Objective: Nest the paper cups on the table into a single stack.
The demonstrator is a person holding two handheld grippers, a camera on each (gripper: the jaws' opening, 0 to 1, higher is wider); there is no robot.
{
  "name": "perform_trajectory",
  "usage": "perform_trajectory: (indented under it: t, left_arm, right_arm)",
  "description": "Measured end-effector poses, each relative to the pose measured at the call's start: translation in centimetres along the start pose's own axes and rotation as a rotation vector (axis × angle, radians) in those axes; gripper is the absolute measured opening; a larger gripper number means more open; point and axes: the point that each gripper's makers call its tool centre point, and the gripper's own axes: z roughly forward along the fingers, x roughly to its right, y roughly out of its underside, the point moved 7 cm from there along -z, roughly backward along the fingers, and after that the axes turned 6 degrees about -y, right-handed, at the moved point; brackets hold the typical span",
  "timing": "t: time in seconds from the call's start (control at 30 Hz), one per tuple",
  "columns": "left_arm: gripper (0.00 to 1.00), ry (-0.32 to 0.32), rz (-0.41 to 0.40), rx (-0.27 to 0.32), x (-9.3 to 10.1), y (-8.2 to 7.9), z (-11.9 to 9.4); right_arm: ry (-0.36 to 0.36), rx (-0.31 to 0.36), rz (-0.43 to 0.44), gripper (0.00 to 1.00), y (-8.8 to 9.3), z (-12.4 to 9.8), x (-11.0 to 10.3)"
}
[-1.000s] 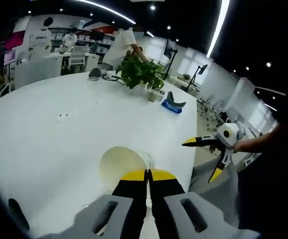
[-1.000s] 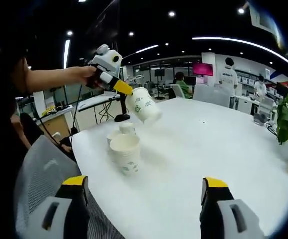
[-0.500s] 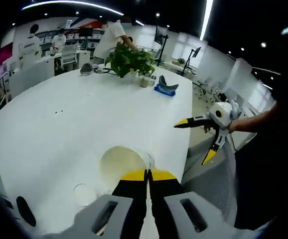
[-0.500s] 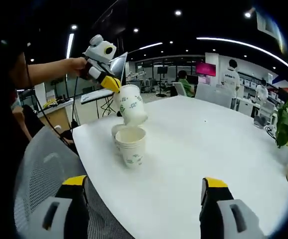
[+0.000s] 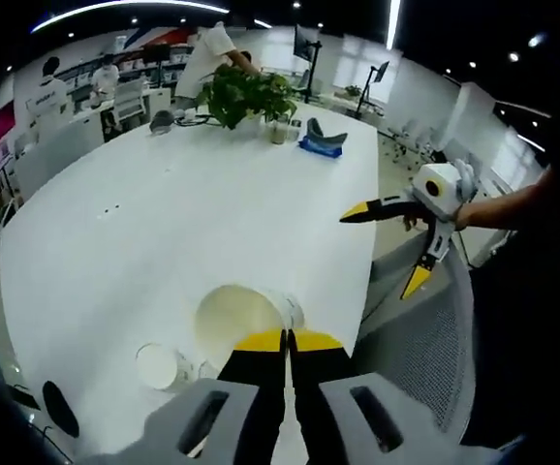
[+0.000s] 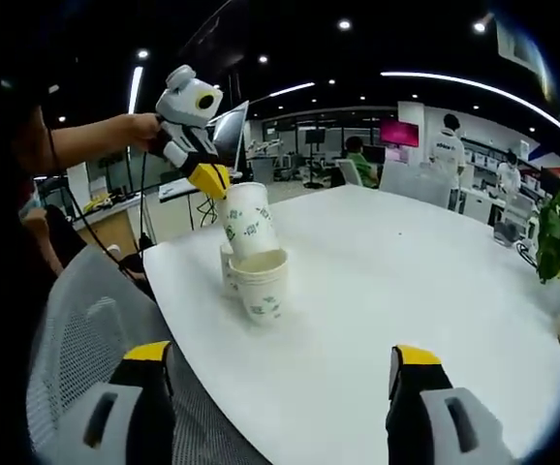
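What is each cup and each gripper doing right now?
Left gripper: shut on held paper cup.
Held paper cup: lifted, tilted, bottom going into the front cup's mouth.
Front paper cup: upright on the white table, mouth open.
Back paper cup: upright behind it.
Right gripper: jaws open, empty.

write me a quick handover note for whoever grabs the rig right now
Left hand-held gripper: shut on a paper cup, held above the table, its base entering the stack of cups.
Right hand-held gripper: open, empty, off the table's near edge.
Another cup stands just behind the stack.
Done: a stack is started.
Left: seat the held cup, release, then nest the remaining cup.
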Motion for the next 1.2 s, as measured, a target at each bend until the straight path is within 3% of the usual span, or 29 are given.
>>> perform_trajectory:
  t: [0.63,1.2]
  left_arm:
    - [0.00,-0.016,0.108,-0.088,0.9,0.0,2.3]
    - [0.00,0.026,0.145,-0.135,1.6,0.4,5.4]
  right_arm:
    - [0.007,0.004,0.025,0.92,0.2,0.0,0.2]
    - [0.013,0.001,0.028,0.91,0.3,0.0,0.4]
